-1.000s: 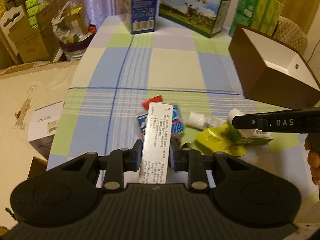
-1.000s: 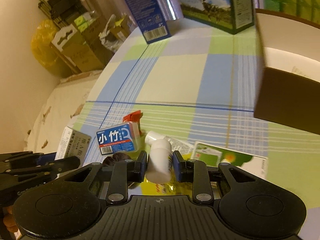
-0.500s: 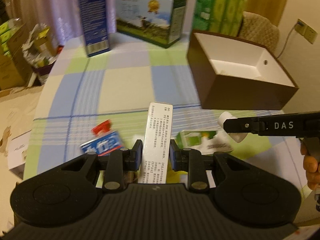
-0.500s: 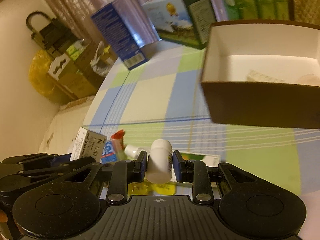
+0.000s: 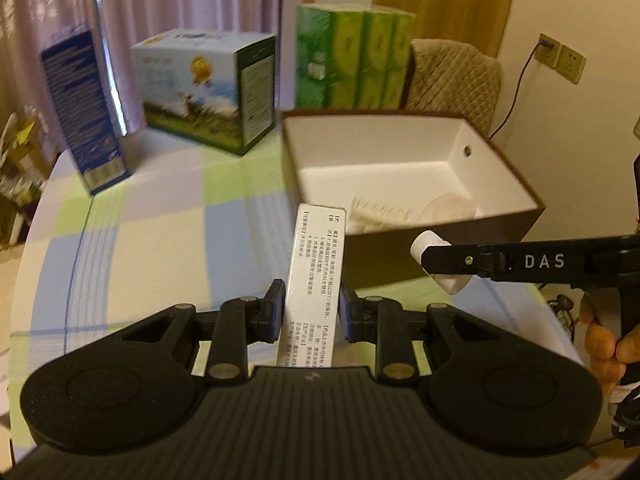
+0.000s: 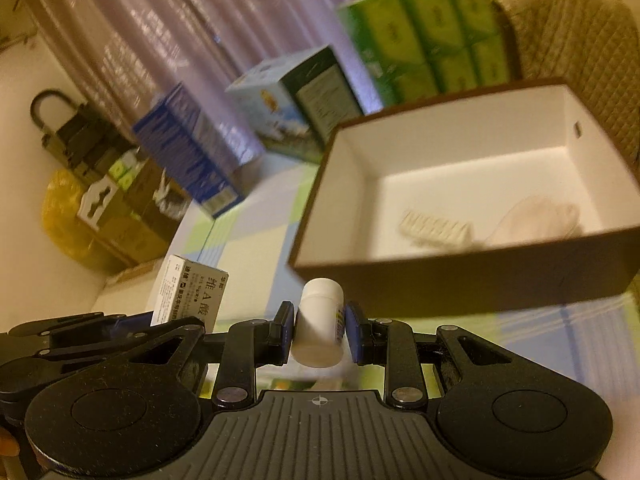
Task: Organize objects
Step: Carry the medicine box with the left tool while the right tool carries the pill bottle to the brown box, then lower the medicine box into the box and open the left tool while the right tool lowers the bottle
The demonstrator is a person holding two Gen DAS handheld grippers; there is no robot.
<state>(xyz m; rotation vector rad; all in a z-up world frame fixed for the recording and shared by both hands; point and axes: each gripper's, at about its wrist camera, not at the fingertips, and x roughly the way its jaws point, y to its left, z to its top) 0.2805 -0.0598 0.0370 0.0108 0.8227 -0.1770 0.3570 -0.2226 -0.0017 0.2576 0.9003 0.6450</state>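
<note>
My left gripper (image 5: 311, 307) is shut on a long silver medicine box (image 5: 316, 276) printed with small text, held above the checked tablecloth just short of the brown storage box (image 5: 516, 184). My right gripper (image 6: 318, 330) is shut on a small white pill bottle (image 6: 320, 320), also raised in front of that brown box (image 6: 460, 276). In the left wrist view the white bottle (image 5: 428, 242) pokes out of the right gripper's fingers at the right. The right wrist view shows the silver box (image 6: 188, 296) at the left. Inside the brown box lie a pale blister strip (image 6: 436, 228) and a whitish pouch (image 6: 536, 220).
At the table's far side stand a tall blue carton (image 5: 80, 108), a milk carton case (image 5: 208, 88) and green tissue packs (image 5: 352, 56). A quilted chair back (image 5: 456, 76) rises behind the brown box. Cardboard boxes and a yellow bag (image 6: 68, 216) crowd the floor at the left.
Both grippers rose from the clutter on the cloth and swung toward the brown box, each still holding its object. The box's white inside now faces both cameras.
</note>
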